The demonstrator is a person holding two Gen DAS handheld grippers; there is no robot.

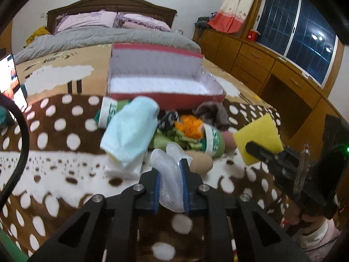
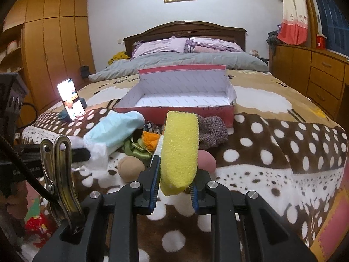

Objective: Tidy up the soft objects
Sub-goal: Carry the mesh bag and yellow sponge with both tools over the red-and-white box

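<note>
My left gripper (image 1: 171,170) is shut on a white mesh puff (image 1: 168,174) and holds it above the spotted blanket. My right gripper (image 2: 175,163) is shut on a yellow sponge (image 2: 180,148), which also shows in the left wrist view (image 1: 257,139). An open red box (image 1: 165,80) with a white inside stands on the bed behind a pile of soft things: a light blue sock (image 1: 128,128), green and orange fabric (image 1: 185,133), a grey knit piece (image 2: 210,128), a tan ball (image 2: 130,167) and a pink ball (image 2: 206,160).
A lit phone (image 2: 70,98) stands on the bed at the left. A wooden dresser (image 1: 261,65) and window lie to the right, a wardrobe (image 2: 50,50) to the left. A metal clip (image 2: 59,174) is fixed on my right gripper's left side.
</note>
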